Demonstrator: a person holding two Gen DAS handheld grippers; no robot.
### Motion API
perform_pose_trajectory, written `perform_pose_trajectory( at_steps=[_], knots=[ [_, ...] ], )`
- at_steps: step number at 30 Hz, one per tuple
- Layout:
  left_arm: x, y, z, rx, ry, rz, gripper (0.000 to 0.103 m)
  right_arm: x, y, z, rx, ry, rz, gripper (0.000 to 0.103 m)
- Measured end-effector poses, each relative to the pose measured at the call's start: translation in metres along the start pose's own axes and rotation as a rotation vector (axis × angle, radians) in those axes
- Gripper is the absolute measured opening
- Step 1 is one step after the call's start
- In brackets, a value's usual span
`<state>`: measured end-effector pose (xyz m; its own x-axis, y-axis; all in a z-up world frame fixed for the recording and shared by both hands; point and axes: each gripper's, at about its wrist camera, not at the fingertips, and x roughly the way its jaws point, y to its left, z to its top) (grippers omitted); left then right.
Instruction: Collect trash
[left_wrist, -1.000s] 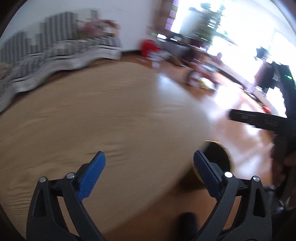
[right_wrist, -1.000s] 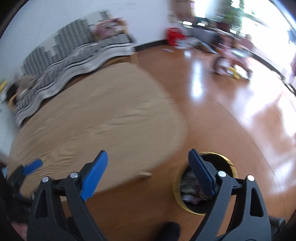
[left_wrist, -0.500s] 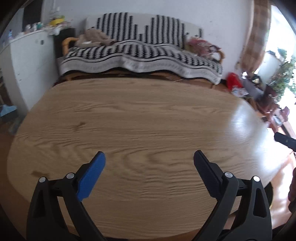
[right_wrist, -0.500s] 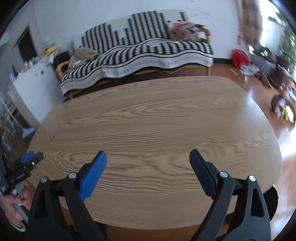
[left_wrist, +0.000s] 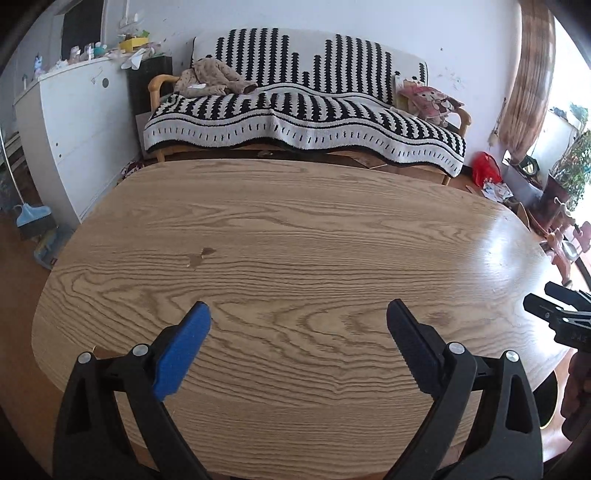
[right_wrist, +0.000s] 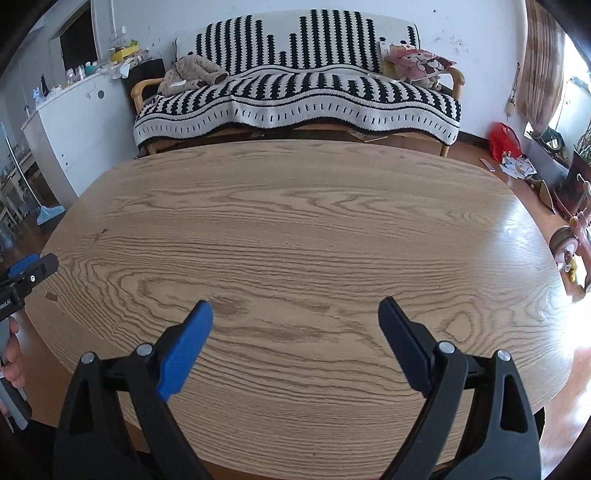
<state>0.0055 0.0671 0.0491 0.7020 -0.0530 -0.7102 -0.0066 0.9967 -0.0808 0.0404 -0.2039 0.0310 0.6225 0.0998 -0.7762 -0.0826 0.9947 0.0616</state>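
- While both grippers hang over the near edge of the oval wooden table (left_wrist: 295, 229), the left gripper (left_wrist: 299, 332) has its blue-padded fingers (left_wrist: 184, 350) spread wide with nothing between them.
- Likewise the right gripper (right_wrist: 295, 328) is released, its fingers (right_wrist: 184, 347) far apart over bare wood grain.
- From the left wrist view, the tip of the right gripper shows at the right edge, with part of a hand (left_wrist: 578, 395) below it.
- From the right wrist view, the left gripper's tip shows at the left edge, held by a hand (right_wrist: 13, 354).
- No trash lies on the tabletop; only a small dark stain (left_wrist: 201, 256) marks the wood.
- A dark round bin (left_wrist: 546, 402) with a yellowish rim peeks out on the floor beyond the table's right near edge; its contents cannot be seen.
- Loose papers (right_wrist: 517, 166) lie scattered on the floor near a red bag (right_wrist: 504, 142), well apart from the table.
- Behind the table stands a sofa (left_wrist: 306, 122) under a black-and-white striped cover, with a pink cushion (left_wrist: 430, 101) at its right end.
- A white cabinet (left_wrist: 70, 133) stands at the left, and a blue broom (left_wrist: 31, 218) rests on the floor beside it.
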Motion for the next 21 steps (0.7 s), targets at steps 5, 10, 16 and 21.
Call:
perform_pose_trajectory(
  at_steps=[5,10,16,21],
  knots=[
    [0.001,-0.007,0.000,0.020,-0.007,0.005,0.093,-0.002,-0.005,-0.001,0.004,0.000,0.002,0.088],
    [0.001,-0.010,-0.001,0.021,-0.004,0.002,0.093,-0.005,-0.007,-0.002,0.006,-0.003,0.000,0.088],
    [0.002,-0.012,-0.002,0.023,-0.004,0.008,0.093,-0.007,-0.012,-0.002,0.013,-0.002,-0.001,0.088],
    [0.003,-0.012,-0.002,0.024,-0.003,0.008,0.093,-0.008,-0.012,-0.003,0.013,-0.006,-0.005,0.088]
  ],
)
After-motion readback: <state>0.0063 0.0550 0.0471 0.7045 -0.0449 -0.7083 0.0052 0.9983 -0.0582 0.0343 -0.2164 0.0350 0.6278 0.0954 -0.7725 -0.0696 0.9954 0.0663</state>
